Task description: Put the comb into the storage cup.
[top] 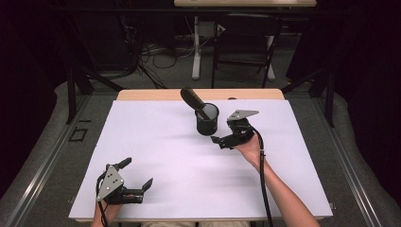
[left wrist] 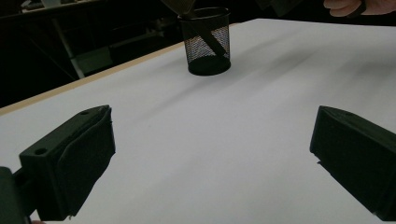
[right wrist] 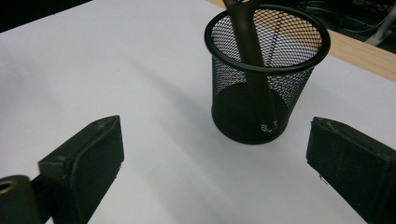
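Fingers of my right gripper (top: 222,140) spread wide, empty, just beside black mesh cup (top: 207,119) holding a tilted dark handle (top: 191,98). Left gripper (top: 137,187) fingers also spread, resting near table (top: 156,142) edge.

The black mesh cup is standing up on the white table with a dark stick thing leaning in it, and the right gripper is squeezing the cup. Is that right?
Almost. The right gripper is not squeezing the mesh cup: the right gripper view shows its jaws wide open, short of the cup, with bare table between. The cup does stand upright with the dark stick leaning in it.
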A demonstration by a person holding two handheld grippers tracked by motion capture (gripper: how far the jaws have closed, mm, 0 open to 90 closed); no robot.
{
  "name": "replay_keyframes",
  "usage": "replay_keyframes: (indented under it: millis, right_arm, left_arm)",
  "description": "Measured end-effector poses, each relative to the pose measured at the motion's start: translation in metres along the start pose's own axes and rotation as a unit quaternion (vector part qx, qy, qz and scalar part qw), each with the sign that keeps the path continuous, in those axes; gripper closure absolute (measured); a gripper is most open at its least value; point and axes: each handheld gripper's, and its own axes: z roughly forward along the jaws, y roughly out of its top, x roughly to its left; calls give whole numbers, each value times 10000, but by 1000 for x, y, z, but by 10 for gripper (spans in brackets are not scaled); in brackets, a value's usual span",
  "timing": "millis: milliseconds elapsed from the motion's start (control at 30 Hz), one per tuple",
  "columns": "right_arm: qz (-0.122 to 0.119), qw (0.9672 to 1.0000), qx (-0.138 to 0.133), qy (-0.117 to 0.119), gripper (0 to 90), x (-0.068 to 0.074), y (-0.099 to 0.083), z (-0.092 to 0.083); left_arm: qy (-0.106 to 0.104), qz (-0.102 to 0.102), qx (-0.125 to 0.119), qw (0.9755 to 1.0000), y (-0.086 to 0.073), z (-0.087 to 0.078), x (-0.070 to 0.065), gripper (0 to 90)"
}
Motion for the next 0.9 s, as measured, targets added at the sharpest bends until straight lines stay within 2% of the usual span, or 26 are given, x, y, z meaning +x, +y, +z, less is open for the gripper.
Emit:
replay_keyframes:
  millis: [333,700,900]
  right_arm:
    - [-54,9998,174,60,19,11,-11,-10]
    - [4,9992,368,139,11,18,-28,-17]
    - [-48,9992,367,152,3,23,-28,-25]
  left_arm:
    - [9,-26,-13,10000,0,-1,0,2]
    - [2,-25,-15,10000,1,0,0,1]
    - [28,-4,-28,10000,0,-2,1,2]
